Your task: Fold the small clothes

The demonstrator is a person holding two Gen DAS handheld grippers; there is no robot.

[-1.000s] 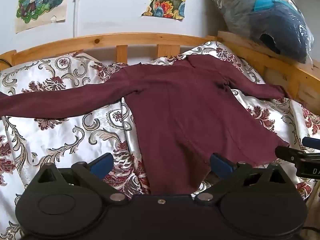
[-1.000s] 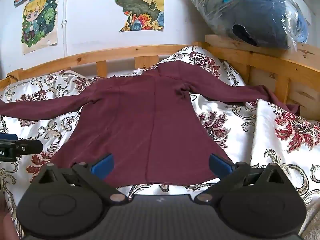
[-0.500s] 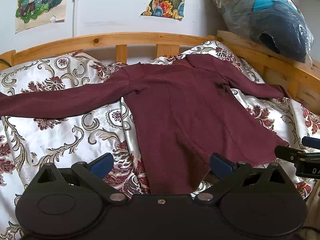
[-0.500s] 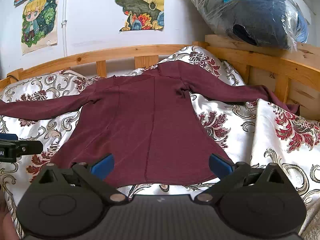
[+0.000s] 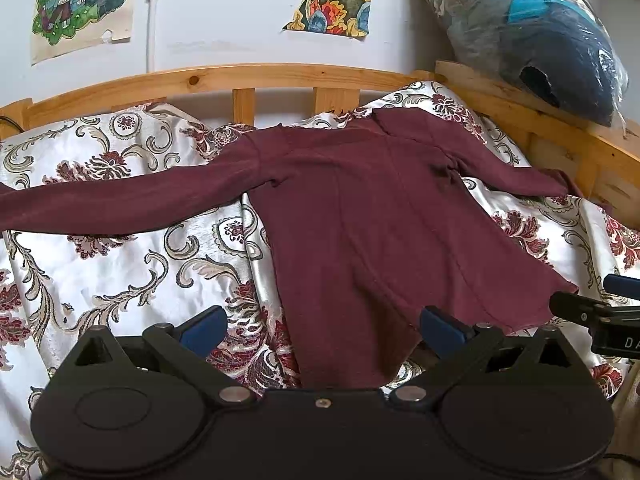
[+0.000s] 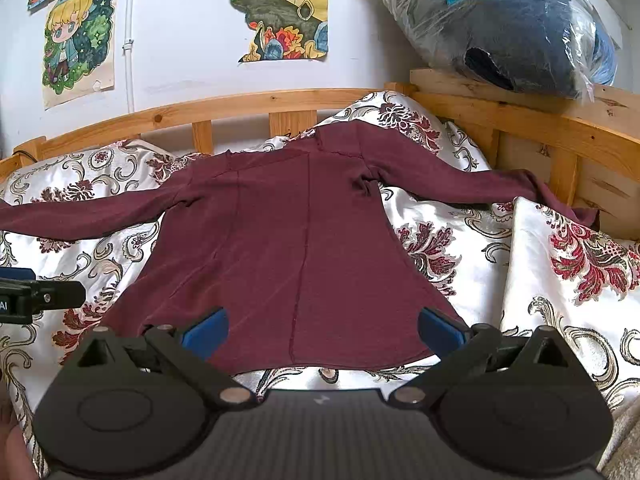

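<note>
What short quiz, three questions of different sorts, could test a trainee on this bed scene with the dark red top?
1. True or false: the maroon top lies spread flat on the floral bedspread with both sleeves stretched outward.
2. Multiple choice: the left gripper and right gripper are A) both open, holding nothing; B) both shut on the hem; C) one open, one shut.
3. Fill in: on the wooden ledge at the right sits a bundle wrapped in clear ____.

Key: 1 true; 2 A; 3 plastic.
</note>
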